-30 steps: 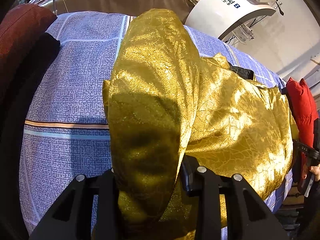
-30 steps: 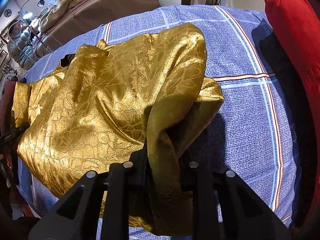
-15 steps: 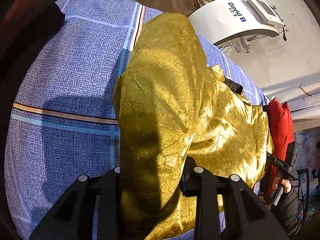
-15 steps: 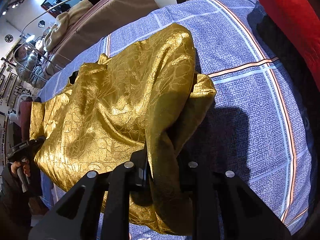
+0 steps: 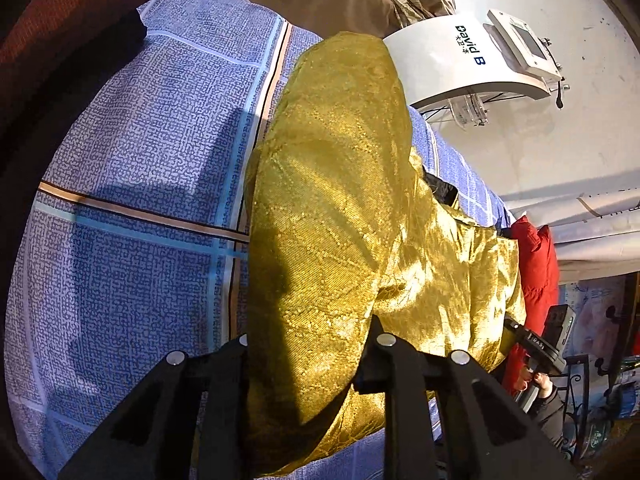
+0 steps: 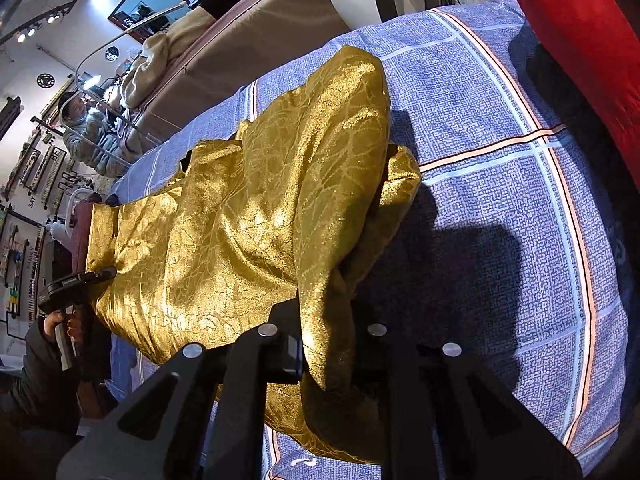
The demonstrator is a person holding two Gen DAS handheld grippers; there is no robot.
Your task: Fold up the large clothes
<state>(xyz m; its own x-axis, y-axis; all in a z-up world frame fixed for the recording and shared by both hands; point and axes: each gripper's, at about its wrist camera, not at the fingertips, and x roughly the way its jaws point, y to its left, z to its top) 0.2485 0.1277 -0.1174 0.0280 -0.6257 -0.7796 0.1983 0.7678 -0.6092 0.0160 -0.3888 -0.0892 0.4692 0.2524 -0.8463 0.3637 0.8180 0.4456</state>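
Note:
A large shiny gold garment (image 5: 360, 216) lies spread on a blue checked bedspread (image 5: 132, 168). My left gripper (image 5: 308, 356) is shut on one end of the garment and holds that end raised, so the cloth drapes over its fingers. My right gripper (image 6: 328, 356) is shut on the opposite end of the gold garment (image 6: 248, 216), which also hangs over its fingers. The garment sags between the two grippers onto the bedspread (image 6: 500, 208). Each gripper shows in the other's view: the right one (image 5: 536, 348) and the left one (image 6: 76, 284), both hand-held.
A red cushion (image 6: 580, 48) lies along the bed's right edge and shows in the left view (image 5: 536, 264). A dark red cushion (image 5: 60, 28) lies at the left end. A white machine (image 5: 472, 60) and a brown sofa (image 6: 248, 40) stand behind the bed.
Both grippers have lifted and tilted with the garment ends held. More of the room shows beyond the bed, and the shadows on the bedspread have grown.

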